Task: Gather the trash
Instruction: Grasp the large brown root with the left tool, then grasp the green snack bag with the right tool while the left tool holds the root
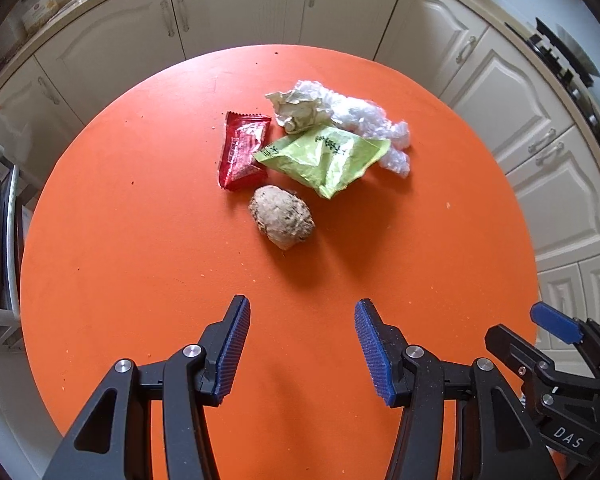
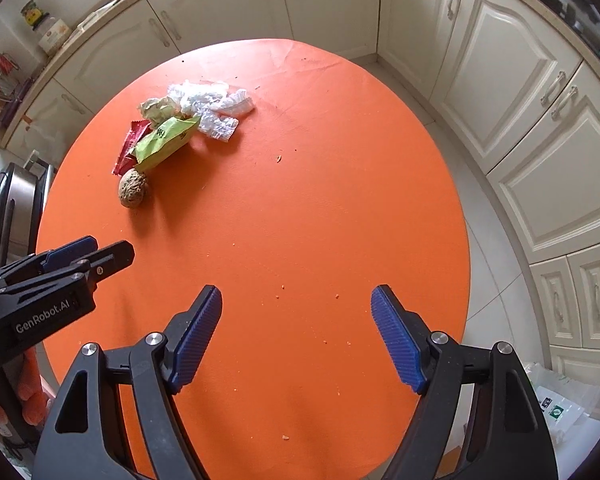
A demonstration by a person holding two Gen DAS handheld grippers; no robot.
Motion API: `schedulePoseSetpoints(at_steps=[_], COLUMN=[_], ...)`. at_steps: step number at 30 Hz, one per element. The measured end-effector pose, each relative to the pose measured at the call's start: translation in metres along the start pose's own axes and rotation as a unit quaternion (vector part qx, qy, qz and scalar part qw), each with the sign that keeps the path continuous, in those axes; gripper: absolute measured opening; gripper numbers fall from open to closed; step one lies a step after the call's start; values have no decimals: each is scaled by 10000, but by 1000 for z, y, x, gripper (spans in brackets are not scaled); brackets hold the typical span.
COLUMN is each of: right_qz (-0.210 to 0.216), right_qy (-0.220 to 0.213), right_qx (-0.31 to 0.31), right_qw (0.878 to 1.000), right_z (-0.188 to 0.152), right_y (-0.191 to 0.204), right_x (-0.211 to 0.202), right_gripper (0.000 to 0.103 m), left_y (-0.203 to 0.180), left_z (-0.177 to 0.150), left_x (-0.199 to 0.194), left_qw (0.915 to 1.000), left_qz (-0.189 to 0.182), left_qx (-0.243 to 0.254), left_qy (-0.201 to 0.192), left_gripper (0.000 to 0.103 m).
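Observation:
A small heap of trash lies on the round orange table (image 1: 140,240): a red wrapper (image 1: 242,151), a green packet (image 1: 324,156), crumpled pale paper (image 1: 298,111), clear plastic film (image 1: 372,128) and a brownish lump (image 1: 282,216). My left gripper (image 1: 302,346) hangs open over bare table, nearer than the lump, nothing between its fingers. In the right wrist view the same heap sits far left: green packet (image 2: 164,140), lump (image 2: 132,189), film (image 2: 212,108). My right gripper (image 2: 296,334) is open and empty over the orange table (image 2: 300,200), well right of the heap.
Cream kitchen cabinets (image 1: 236,12) curve around the far and right sides of the table. A steel appliance (image 2: 14,208) stands at the left. A white plastic bag (image 2: 564,404) lies on the floor at the lower right. Crumbs dot the tabletop.

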State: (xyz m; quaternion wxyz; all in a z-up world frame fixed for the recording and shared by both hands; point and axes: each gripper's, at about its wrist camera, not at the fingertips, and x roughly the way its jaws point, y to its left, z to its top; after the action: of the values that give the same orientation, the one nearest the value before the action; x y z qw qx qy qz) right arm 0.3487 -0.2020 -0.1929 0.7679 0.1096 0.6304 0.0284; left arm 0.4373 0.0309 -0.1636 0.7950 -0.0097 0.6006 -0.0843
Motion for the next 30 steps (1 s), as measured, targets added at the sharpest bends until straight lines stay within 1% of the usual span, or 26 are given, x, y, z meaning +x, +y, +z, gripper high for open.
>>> schedulePoseSetpoints(at_steps=[3, 6, 9, 11, 12, 14, 15, 18, 20, 22, 26, 30], right_qz=[-15, 37, 56, 43, 37, 20, 1, -38, -51, -22, 210, 295], right_qy=[54, 95, 107, 119, 123, 121, 115, 123, 134, 143, 171, 161], right_qx=[1, 65, 144, 167, 177, 220, 252, 278, 241, 141, -65, -321], right_qw=[10000, 9999, 9998, 9998, 9998, 9997, 9996, 9995, 9996, 9998, 9996, 9989], right_z=[6, 13, 19, 22, 24, 28, 31, 37, 42, 48, 61, 74], right_y=[-1, -5, -10, -14, -15, -19, -21, -23, -21, -13, 11, 40], right_x=[7, 13, 18, 20, 21, 22, 23, 25, 27, 28, 30, 30], right_gripper=[79, 79, 79, 79, 79, 79, 79, 79, 79, 79, 79, 79], left_y=[7, 11, 14, 15, 16, 15, 15, 14, 15, 18, 34, 54], left_z=[11, 22, 30, 35, 37, 39, 40, 41, 40, 38, 37, 37], left_x=[7, 20, 33, 40, 43, 42, 43, 45, 44, 41, 35, 29], left_qw=[9999, 9996, 9994, 9993, 9992, 9995, 9996, 9996, 9996, 9994, 9990, 9981], left_qz=[10, -61, -7, -83, -99, -85, -55, -134, -84, 33, 36, 123], left_qx=[-116, -249, -320, -358, -367, -297, -250, -160, -149, -137, -267, -442], left_qy=[-4, 87, 92, 115, 146, -78, -114, -169, -224, -317, -362, -402], left_gripper=[51, 51, 51, 49, 48, 33, 31, 31, 31, 31, 31, 31])
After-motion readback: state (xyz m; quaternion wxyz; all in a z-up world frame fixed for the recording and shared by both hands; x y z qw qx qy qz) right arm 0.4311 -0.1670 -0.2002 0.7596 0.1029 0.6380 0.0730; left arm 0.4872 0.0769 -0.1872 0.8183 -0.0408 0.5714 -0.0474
